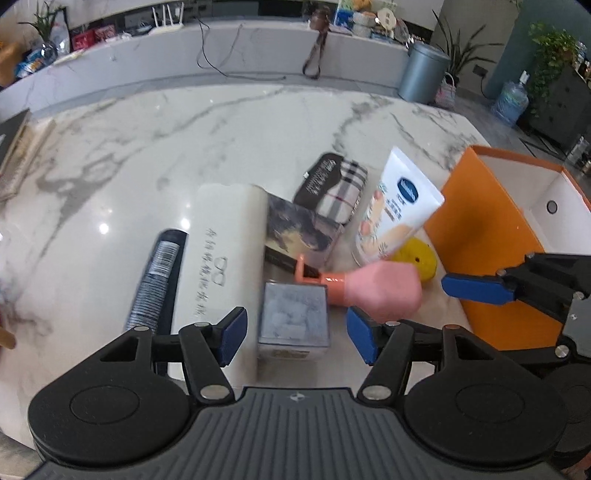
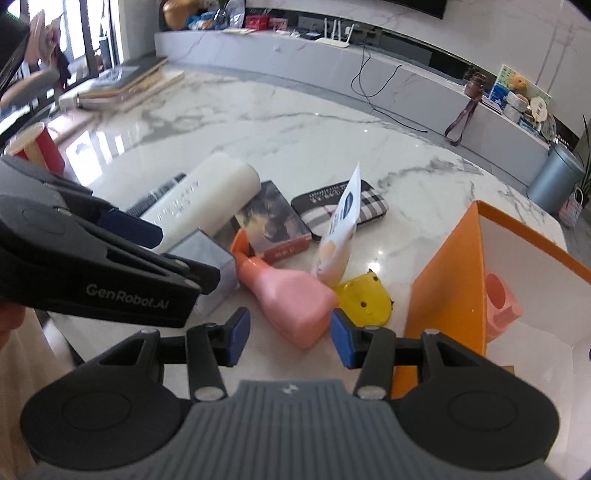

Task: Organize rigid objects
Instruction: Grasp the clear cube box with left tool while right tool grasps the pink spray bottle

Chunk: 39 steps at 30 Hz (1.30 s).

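Background stuff: a grey trash can [image 1: 424, 72] is standing on the floor past the marble table [image 1: 229, 122], a white router [image 2: 338, 35] is sitting on the long ledge, and a red cup [image 2: 38, 147] is sitting near some stacked books [image 2: 125, 83].

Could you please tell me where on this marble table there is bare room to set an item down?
The marble table is bare across its far half, beyond the plaid case and white cylinder. The orange box has free white floor beside a pink item. It is crowded between cylinder and box: pink spray bottle, lotion tube, yellow item.
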Available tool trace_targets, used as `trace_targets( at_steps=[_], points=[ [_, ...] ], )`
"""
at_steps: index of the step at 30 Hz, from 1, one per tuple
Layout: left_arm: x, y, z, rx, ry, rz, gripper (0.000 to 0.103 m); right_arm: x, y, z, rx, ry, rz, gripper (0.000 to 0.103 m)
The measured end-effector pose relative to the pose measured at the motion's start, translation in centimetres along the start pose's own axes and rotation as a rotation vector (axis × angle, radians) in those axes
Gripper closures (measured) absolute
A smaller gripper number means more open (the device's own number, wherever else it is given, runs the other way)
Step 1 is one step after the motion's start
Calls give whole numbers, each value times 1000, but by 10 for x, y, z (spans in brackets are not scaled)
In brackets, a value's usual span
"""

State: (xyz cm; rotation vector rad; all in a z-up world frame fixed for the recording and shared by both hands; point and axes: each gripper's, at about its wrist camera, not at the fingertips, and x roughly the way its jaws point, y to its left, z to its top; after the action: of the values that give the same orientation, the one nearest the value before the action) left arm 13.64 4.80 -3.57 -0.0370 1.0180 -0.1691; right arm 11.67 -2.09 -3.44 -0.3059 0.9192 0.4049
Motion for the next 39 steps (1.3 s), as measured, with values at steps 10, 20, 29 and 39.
trace_targets(
  at_steps=[10, 20, 29, 39],
  points=[
    [21, -11, 6, 62, 108, 24, 30, 16, 1, 1, -98, 88, 4, 55],
    [33, -6, 12, 71, 150, -14, 35, 25, 7, 15, -263, 140, 31, 53],
    [37, 2, 10, 30, 166, -23, 46, 46, 3, 26, -311, 179, 25, 47],
    [34, 3, 7, 7, 158, -39, 47, 38, 2, 17, -210, 256, 67, 59]
  ],
)
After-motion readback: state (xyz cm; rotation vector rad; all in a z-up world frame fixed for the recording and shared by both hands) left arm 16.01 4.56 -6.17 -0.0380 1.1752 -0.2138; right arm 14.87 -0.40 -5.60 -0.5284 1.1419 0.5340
